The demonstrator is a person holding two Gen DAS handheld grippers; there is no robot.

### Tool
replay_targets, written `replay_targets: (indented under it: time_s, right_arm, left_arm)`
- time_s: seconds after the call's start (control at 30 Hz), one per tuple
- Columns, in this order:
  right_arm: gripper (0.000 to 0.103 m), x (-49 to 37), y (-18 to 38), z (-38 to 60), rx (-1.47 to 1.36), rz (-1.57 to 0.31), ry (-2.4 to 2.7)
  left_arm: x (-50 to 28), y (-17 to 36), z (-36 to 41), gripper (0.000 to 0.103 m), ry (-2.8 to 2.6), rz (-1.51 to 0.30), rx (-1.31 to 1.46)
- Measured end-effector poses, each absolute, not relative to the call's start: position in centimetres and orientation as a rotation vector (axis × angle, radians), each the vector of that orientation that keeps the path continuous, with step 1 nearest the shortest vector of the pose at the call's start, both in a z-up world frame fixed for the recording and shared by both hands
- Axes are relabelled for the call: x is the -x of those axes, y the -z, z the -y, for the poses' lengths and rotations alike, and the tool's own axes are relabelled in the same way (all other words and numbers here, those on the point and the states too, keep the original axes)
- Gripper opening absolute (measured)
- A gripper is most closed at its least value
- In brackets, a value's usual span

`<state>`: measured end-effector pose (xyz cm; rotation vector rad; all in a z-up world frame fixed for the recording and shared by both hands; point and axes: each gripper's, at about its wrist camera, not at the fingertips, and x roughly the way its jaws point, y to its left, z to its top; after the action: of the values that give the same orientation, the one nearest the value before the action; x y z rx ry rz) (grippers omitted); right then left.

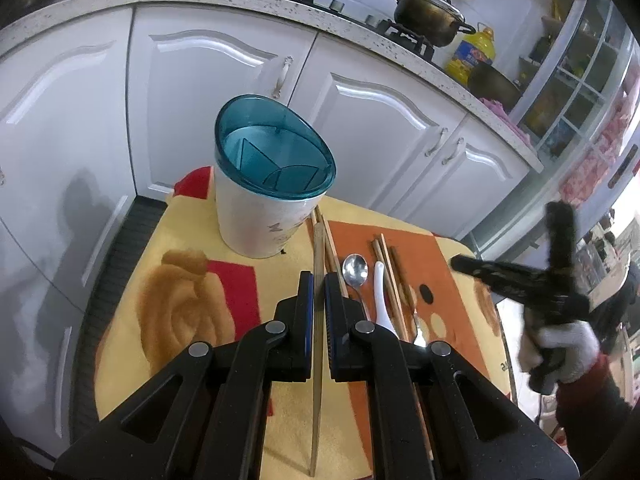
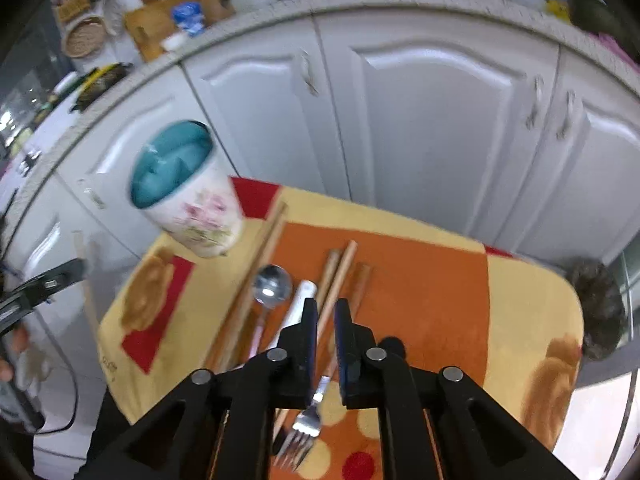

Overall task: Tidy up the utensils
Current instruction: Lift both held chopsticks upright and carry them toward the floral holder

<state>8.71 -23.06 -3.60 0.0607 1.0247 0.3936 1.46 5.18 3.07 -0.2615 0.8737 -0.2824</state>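
Observation:
A white utensil holder with a teal divided insert stands at the far left of the cloth-covered table; it also shows in the right wrist view. My left gripper is shut on a single wooden chopstick, held above the table just in front of the holder. On the cloth lie more chopsticks, a metal spoon and a white ceramic spoon. My right gripper hovers over the chopsticks and a fork, its jaws nearly closed with nothing held. The metal spoon lies to its left.
The table carries a yellow, orange and red cloth. White kitchen cabinets stand close behind it, with a counter, stove and pot above. My right gripper and gloved hand show at the right of the left wrist view.

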Motion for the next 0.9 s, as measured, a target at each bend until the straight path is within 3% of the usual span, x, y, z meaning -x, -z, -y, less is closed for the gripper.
replay_targets:
  time_s: [0.07,0.13,0.2,0.33,0.9]
  right_arm:
    - [0.034,-9.7,5.2,23.1,-0.061,-1.059,-0.36]
    - [0.033,-11.1,7.6,22.8,-0.07,-1.117,-0.333]
    - [0.02,-12.3,9.2,22.5,-0.066,-1.149,-0.309]
    - [0.012,-13.8,11.2,21.7,-0.077,-1.17,-0.311]
    - [0.009,-5.5,-2.4,23.9,-0.102,-0.886,-0.481]
  left_arm:
    - [-1.3,-3.2,-5.3,0.004,0.284,-0.87,0.271]
    - [-1.3,-3.3,-5.2,0.004,0.284,-0.867,0.268]
    - [-1.0,-3.4,-5.1,0.004,0.287,-0.866,0.265]
    - [-0.7,-3.8,-5.0,0.004,0.29,-0.862,0.258]
    - [2.3,-9.1,-6.1,0.004,0.326,-0.747,0.242]
